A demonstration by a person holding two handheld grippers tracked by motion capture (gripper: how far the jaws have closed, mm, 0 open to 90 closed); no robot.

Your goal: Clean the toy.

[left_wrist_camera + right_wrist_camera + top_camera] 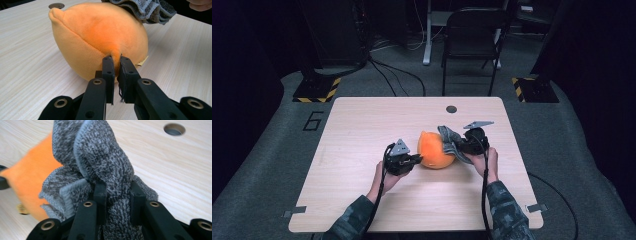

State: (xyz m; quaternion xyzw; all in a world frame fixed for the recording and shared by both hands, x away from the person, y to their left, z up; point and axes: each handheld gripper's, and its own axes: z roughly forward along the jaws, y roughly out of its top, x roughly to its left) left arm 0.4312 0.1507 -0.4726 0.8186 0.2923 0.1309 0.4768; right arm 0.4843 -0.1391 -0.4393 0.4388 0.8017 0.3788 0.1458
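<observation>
Orange plush, a round soft toy [435, 150] shaped like a fruit, sits near the middle of the wooden table [362, 130], between the person's two hands. The left gripper [115, 65] comes at it from the left, its jaws drawn nearly together and pinching a small fold of the toy's fabric at the near side, which seems meant to keep the toy from rolling or sliding. The right gripper [116, 191] has its jaws clamped on a bunched grey towel [100, 162], whose loose end lies up against the toy's right flank. The work looks like wiping the toy with the cloth. To do it well, I would keep the left pinch firm but shallow, since a plush skin stretches and can slip free if tugged. The right hand should drag the towel across the top in short strokes away from the left gripper, so the pull tightens the hold rather than fighting it. The cloth is gathered thick, so light downward pressure should be enough.
</observation>
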